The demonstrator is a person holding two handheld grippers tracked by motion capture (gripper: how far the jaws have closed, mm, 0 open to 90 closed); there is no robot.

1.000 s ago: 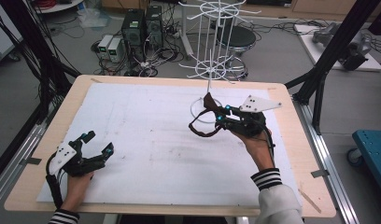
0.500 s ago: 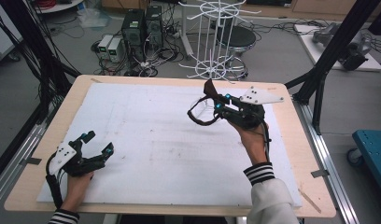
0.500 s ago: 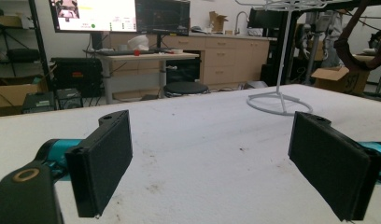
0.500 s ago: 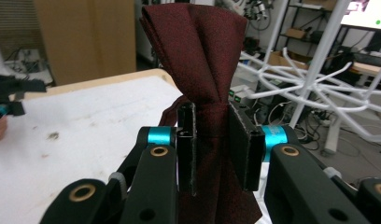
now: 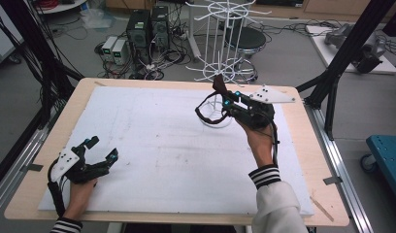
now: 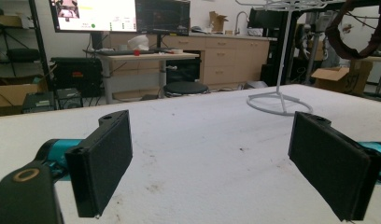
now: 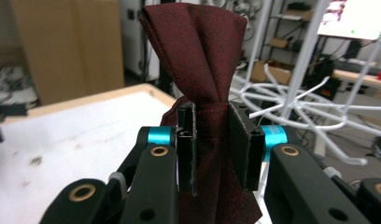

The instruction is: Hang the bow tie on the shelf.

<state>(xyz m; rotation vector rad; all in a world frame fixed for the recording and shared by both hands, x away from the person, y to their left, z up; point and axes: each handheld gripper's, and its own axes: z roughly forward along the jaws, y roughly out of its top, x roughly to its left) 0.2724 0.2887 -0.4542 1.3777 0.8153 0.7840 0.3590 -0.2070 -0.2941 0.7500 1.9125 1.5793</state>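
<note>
Nearest you, your left gripper (image 5: 91,156) rests low on the white table (image 5: 152,145) at its near left corner, jaws spread wide with nothing between them; in the left gripper view the two black pads (image 6: 104,161) frame only bare table. It is well apart from the work, so if something slips it is too far off to catch it.

Farther out, your right gripper (image 5: 224,97) is raised above the table's far right part, its jaws clenched on a dark red bow tie (image 7: 198,56). In the right gripper view the jaws pinch the tie at its narrow knot, with the wing fanning up above them and more fabric hanging below. From the high view the neck strap (image 5: 205,108) droops in a loop to the left of the jaws, just in front of the white wire display rack (image 5: 230,43).

That loop looks like your main risk. The rack stands at the far edge of the table, its ring base (image 5: 216,119) close under the strap and its thin arms spreading above and beyond. If you push forward without watching the loop, it may snag on a lower arm or the post rather than the hook you want, and a tug could then drag or tip the light rack.

The grip itself looks narrow. Smooth fabric pinched only at the knot may twist or slide if the strap catches and pulls sideways, and the tie would likely drop to the table near the base.
</note>
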